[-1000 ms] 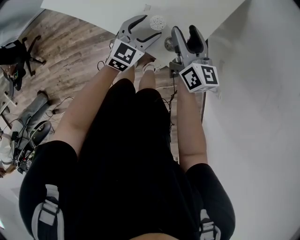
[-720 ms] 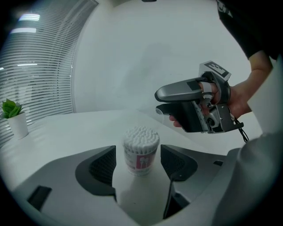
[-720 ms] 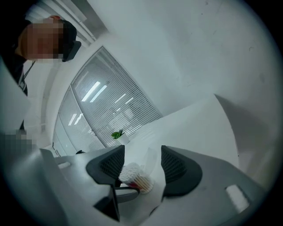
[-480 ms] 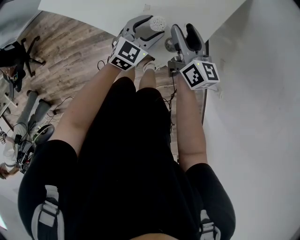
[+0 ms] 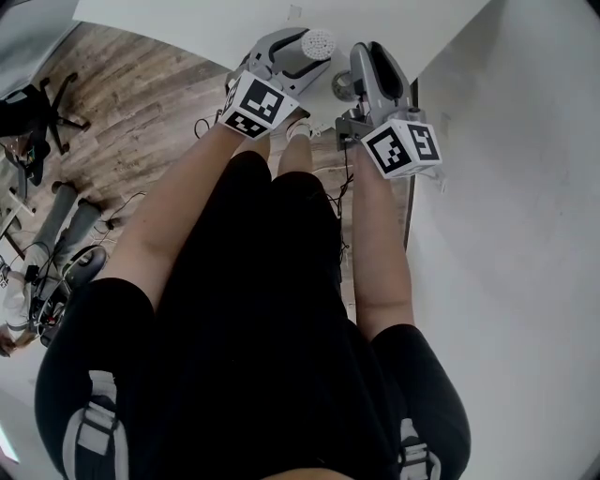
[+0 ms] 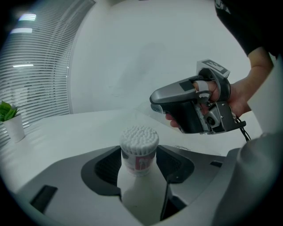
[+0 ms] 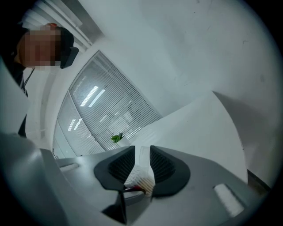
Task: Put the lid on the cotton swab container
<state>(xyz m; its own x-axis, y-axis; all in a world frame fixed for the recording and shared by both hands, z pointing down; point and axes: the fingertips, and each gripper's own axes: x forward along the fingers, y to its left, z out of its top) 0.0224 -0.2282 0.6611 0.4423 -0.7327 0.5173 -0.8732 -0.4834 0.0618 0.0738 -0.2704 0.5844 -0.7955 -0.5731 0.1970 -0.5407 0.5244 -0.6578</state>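
Head view: standing at the near edge of a white table [image 5: 187, 23], with a left gripper [image 5: 304, 53] and a right gripper [image 5: 371, 54] held out side by side over it. On the left, clasping a container [image 5: 318, 43], white tips up. On the right, drawn nearly together. Left gripper view: just closed in on the container [image 6: 139, 152], upright between the pads, both against its sides, with swabs [image 6: 139, 134] packed tight at the open top. Beyond and to the right, apart from it, the right gripper [image 6: 153, 99] in a hand [image 6: 239, 99]. Far left, a plant [image 6: 8, 112]. Right gripper view: just closed to a narrow gap, pinching a clear lid [image 7: 143, 155] between the pads. Just beyond, the swabs [image 7: 139, 178]. Far off, blinds [image 7: 110, 110] and the plant [image 7: 116, 137].
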